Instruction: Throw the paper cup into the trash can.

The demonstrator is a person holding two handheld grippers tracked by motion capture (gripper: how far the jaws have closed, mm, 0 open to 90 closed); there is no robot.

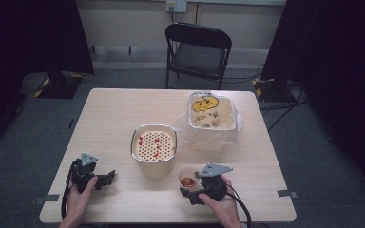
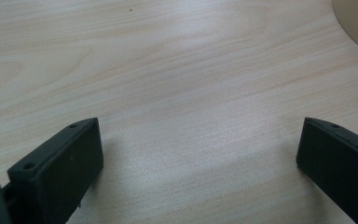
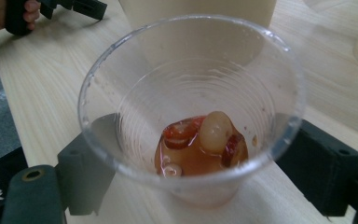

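A clear plastic cup [image 3: 191,107] holds a little reddish liquid, red chilli bits and a pale round piece. My right gripper [image 3: 196,156] is shut on it, one black pad against each side of its lower wall. In the high view the cup [image 1: 187,179] sits near the table's front edge, just left of the right gripper [image 1: 189,189]. My left gripper [image 1: 109,178] rests at the front left in the person's hand. Its jaws stand wide apart over bare wood, and the left gripper [image 2: 198,149] has nothing between them.
A metal pot with a perforated cream strainer [image 1: 153,143] holding red bits stands mid-table, behind the cup. A bag-lined bin [image 1: 212,127] with a banana peel [image 1: 204,104] sits at the back right. A black folding chair [image 1: 198,52] stands beyond the table [image 1: 123,109].
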